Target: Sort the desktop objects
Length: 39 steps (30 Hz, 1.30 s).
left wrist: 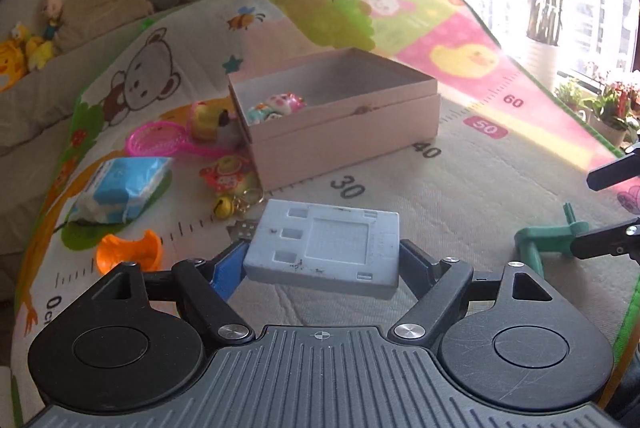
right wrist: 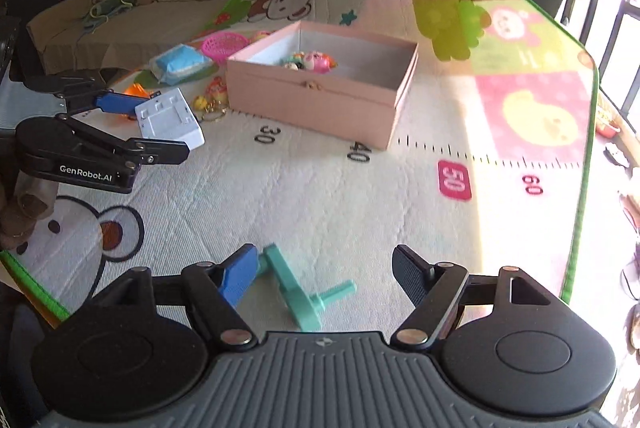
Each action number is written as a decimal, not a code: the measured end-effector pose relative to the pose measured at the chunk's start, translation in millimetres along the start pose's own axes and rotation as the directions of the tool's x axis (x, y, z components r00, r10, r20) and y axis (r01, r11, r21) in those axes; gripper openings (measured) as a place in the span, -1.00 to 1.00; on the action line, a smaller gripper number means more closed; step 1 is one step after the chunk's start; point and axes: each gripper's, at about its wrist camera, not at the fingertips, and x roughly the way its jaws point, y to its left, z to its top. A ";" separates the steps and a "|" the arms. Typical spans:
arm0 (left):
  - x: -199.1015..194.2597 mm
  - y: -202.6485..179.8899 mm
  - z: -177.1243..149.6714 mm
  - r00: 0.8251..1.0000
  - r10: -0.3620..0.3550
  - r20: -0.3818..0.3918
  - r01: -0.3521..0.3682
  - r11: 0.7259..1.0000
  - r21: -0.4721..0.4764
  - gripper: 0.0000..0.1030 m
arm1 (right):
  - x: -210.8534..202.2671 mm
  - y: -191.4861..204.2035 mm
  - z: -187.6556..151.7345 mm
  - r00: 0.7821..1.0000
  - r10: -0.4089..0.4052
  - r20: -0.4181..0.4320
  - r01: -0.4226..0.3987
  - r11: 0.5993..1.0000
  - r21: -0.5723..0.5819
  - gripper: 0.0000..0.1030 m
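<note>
Your left gripper clamps a grey tray above the mat, the pink box straight ahead. Your right gripper gapes over a green crank.

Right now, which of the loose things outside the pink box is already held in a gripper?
The white plastic block: the left gripper is shut on it. The green plastic crank lies on the mat between the open fingers of the right gripper.
</note>
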 end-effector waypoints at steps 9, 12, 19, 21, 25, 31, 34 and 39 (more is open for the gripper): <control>2.2 5.3 -14.0 0.999 -0.002 -0.052 -0.001 0.999 -0.048 0.65 | 22.6 4.6 -5.8 0.954 -0.274 0.121 0.295 0.931 -0.217 0.24; 3.6 5.1 -15.4 0.998 0.000 -0.059 -0.004 0.998 -0.063 0.64 | 28.8 -11.7 11.7 0.962 -0.233 0.139 0.246 0.965 -0.087 0.24; 3.7 5.2 -17.5 0.998 -0.004 -0.067 0.000 0.998 -0.066 0.64 | 29.7 -20.1 12.4 0.990 0.055 0.131 -0.056 0.998 0.001 0.58; 3.7 5.2 -18.3 0.998 -0.009 -0.068 0.004 0.997 -0.072 0.64 | 31.6 -12.7 7.9 0.991 0.068 0.112 -0.063 0.997 -0.047 0.58; 3.6 6.3 -19.5 0.998 -0.011 -0.068 0.005 0.996 -0.090 0.65 | 35.3 -7.1 5.2 0.994 0.055 0.092 -0.050 0.997 -0.060 0.57; 4.2 8.2 -20.4 0.997 -0.016 -0.070 0.009 0.995 -0.100 0.70 | 34.6 1.2 13.1 0.975 0.203 0.091 -0.204 0.979 0.007 0.30; 3.3 7.8 -21.0 0.997 -0.021 -0.072 0.013 0.995 -0.099 0.74 | 27.8 7.0 20.9 0.959 0.246 0.144 -0.249 0.969 0.004 0.29; 4.3 5.7 -20.9 0.997 -0.023 -0.070 0.016 0.995 -0.101 0.77 | 42.8 11.4 28.7 0.986 0.115 0.124 -0.112 0.993 -0.034 0.55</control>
